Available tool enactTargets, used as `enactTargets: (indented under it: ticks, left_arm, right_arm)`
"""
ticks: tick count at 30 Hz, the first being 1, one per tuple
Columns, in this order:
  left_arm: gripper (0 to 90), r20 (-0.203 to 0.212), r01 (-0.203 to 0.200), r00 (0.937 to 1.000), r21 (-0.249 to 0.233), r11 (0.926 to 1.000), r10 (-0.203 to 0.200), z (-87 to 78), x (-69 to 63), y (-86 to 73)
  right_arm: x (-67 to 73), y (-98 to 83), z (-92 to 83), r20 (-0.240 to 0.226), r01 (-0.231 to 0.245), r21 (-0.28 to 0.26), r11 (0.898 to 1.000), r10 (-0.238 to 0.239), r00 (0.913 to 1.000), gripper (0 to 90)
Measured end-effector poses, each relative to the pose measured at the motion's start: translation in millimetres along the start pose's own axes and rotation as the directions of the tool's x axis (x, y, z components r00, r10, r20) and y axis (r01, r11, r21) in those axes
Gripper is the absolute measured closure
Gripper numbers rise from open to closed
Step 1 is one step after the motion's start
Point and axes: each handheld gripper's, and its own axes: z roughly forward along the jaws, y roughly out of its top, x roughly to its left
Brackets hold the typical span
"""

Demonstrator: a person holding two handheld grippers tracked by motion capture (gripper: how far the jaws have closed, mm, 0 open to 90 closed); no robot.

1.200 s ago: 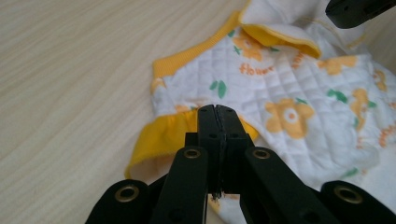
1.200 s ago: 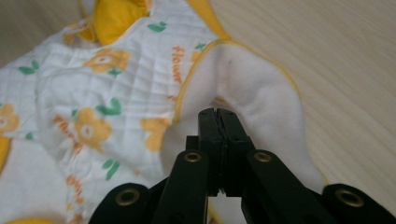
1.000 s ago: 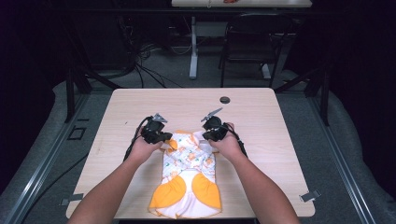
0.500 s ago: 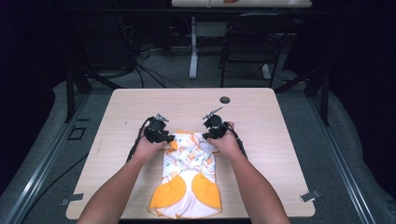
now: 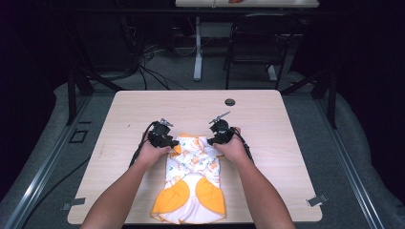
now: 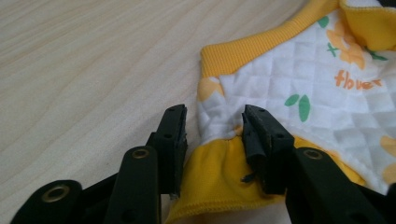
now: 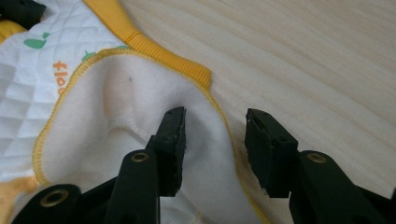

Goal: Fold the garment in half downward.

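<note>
With jaws just parted and pads off the cloth, the left gripper (image 6: 212, 140) and right gripper (image 7: 212, 140) straddle the folded baby garment (image 5: 191, 183) near the table's (image 5: 286, 124) front edge; release looks done, and withdrawing cleanly seems next.

A light wood table (image 5: 286, 143) stands on a grey floor (image 5: 363, 157). A small dark round cap (image 5: 230, 102) sits near the far edge of the table. Behind the table there is a black chair (image 5: 253, 47), a white post (image 5: 198, 52) with black cables (image 5: 153, 71) lying beside it, and the edge of another table (image 5: 248, 3) at the very top.
</note>
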Motion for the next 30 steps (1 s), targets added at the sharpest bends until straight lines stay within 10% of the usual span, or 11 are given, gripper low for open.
enactTargets:
  ticks: [14, 30]
  left_arm:
    - [82.6, 0.024, -0.004, 0.9997, -0.003, 1.0, 0.004, 0.6, -3.5, 0.2]
    - [84.6, 0.017, 0.013, 0.9998, -0.053, 0.9985, -0.012, -22.4, -5.1, 4.1]
  right_arm:
    - [7.8, 0.4, 0.2, -0.039, 0.012, 0.004, 1.0, -0.012, 0.9992, 84.1]
    - [9.9, 6.2, -20.4, -0.034, 0.04, -0.036, 0.999, -0.041, 0.9986, 87.0]
